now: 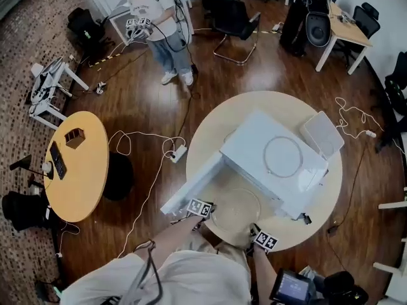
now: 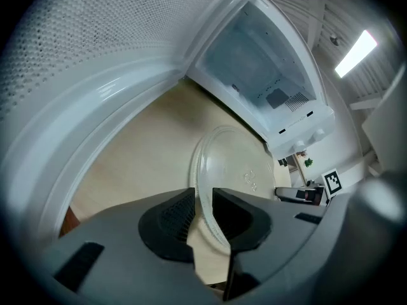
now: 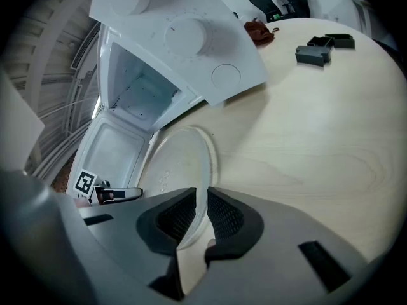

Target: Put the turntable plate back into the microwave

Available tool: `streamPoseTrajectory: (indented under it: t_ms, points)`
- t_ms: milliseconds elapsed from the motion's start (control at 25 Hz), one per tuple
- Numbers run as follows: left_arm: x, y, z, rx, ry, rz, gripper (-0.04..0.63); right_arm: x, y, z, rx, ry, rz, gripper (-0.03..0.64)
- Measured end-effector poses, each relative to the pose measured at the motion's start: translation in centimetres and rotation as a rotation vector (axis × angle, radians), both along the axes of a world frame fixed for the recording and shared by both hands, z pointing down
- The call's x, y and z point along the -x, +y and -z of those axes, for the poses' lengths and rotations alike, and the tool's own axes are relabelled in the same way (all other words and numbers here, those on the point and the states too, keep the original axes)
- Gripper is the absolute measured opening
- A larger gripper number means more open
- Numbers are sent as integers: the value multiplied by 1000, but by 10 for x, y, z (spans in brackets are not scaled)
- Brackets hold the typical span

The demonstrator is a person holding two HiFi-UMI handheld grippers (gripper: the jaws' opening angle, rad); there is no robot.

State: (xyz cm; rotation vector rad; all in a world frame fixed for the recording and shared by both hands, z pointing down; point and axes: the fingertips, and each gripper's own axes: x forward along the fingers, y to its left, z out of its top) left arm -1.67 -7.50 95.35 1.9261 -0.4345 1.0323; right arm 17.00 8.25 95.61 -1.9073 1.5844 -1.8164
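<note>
Plate (image 1: 235,210) (image 2: 235,170) (image 3: 181,164) of clear glass lies just in front of the white microwave (image 1: 273,157) (image 2: 254,75) (image 3: 172,37), below its open cavity, at the near edge of the round table (image 1: 210,132) (image 3: 305,138). The door (image 1: 191,186) stands swung wide at the microwave's left in the head view. The left gripper (image 1: 213,215) (image 2: 203,202) meets the plate's rim on the door side, its 2 jaws drawn almost together and pinching the glass edge. The right gripper (image 1: 255,229) (image 3: 202,205) holds the opposite rim, away from the door, jaws likewise narrowed onto the glass. Each gripper bears black-and-white square markers (image 1: 200,208) (image 2: 332,182) (image 3: 84,183). Embossed marks (image 2: 251,180) near the plate's middle are too blurred to read.
</note>
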Motion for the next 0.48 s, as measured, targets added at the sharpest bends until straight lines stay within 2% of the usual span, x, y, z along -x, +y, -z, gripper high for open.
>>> streamPoseTrajectory:
  t_ms: [120, 480]
  points:
    - [-1, 1, -2, 40, 19, 46, 84, 1, -3, -1, 1, -1, 10, 61]
    - [-1, 0, -7, 144, 67, 190, 67, -3, -3, -2, 10, -100, -94, 41]
